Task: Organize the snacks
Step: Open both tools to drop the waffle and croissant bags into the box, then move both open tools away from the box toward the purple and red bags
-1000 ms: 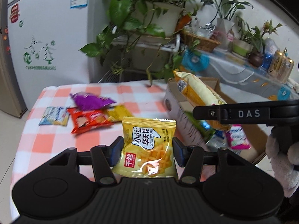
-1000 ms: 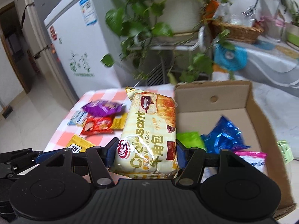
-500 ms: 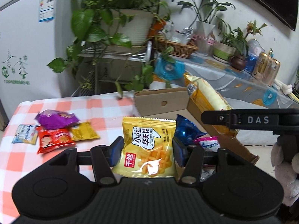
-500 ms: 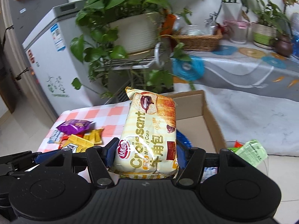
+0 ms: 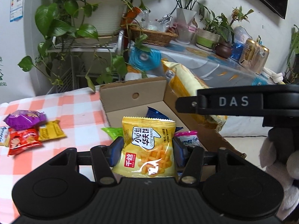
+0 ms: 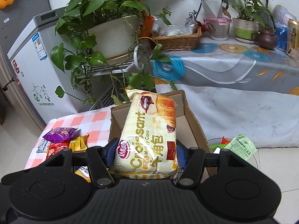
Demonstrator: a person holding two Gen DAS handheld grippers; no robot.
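My left gripper (image 5: pixel 148 147) holds a yellow waffle packet (image 5: pixel 147 130) upright between its blue pads; its jaws are opening, with the pads still at the packet's sides. It hangs over the near end of an open cardboard box (image 5: pixel 130 93). My right gripper (image 6: pixel 145 149) is shut on a long croissant pack (image 6: pixel 149 130), held above the same box (image 6: pixel 192 123). The croissant pack (image 5: pixel 185 80) also shows in the left wrist view, over the box's right wall. Green (image 5: pixel 112 130), blue (image 5: pixel 157 113) and pink-white (image 5: pixel 186 140) packets lie inside the box.
A purple packet (image 5: pixel 25 119), a red one (image 5: pixel 23 140) and a small yellow one (image 5: pixel 49 130) lie on the checked tablecloth (image 5: pixel 74 112) left of the box. Behind stand a plant rack (image 5: pixel 84 44), a white freezer (image 6: pixel 33 71) and a cloth-covered side table (image 6: pixel 233 65). A bin (image 6: pixel 241 147) sits on the floor.
Both views have swung right, from the loose snacks on the cloth toward the box. The waffle packet and the croissant pack, still gripped, now hang over the box.
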